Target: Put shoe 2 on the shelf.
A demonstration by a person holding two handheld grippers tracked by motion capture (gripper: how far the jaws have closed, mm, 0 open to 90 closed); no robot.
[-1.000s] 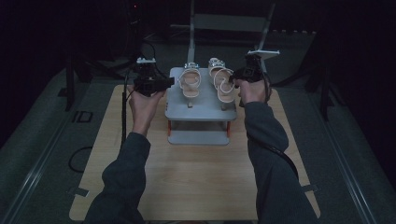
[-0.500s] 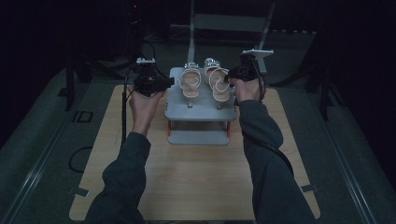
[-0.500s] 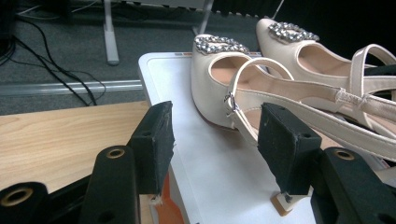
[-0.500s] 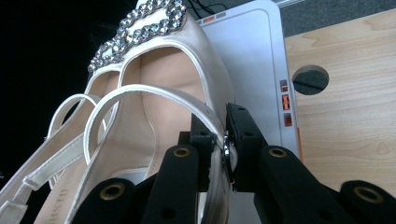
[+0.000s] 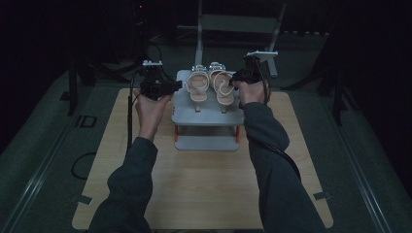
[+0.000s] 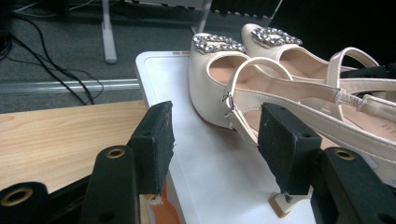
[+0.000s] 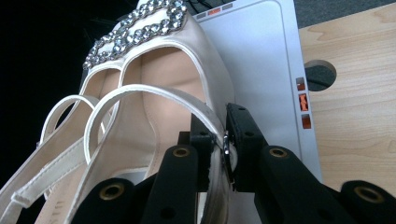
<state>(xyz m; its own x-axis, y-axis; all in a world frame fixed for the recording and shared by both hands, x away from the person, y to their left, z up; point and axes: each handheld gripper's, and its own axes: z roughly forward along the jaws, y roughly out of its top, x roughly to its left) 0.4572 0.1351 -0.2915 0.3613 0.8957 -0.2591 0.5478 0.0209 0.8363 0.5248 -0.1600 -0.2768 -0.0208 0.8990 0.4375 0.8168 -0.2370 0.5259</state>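
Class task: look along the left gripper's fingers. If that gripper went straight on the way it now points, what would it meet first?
Probably the nearer cream shoe on the white rack: its heel strap lies just ahead of the open left gripper, towards the right finger. Depth is hard to judge, so the rack top might touch first.

Light wooden tabletop (image 5: 204, 184) fills lower centre of high view, on dark grey floor (image 5: 43, 145). White two-tier rack (image 5: 208, 116) with orange side fittings sits centre frame. White metal stand (image 5: 199, 29) rises at upper centre. Black cables (image 5: 82, 165) curl at left edge of tabletop. Background dark.
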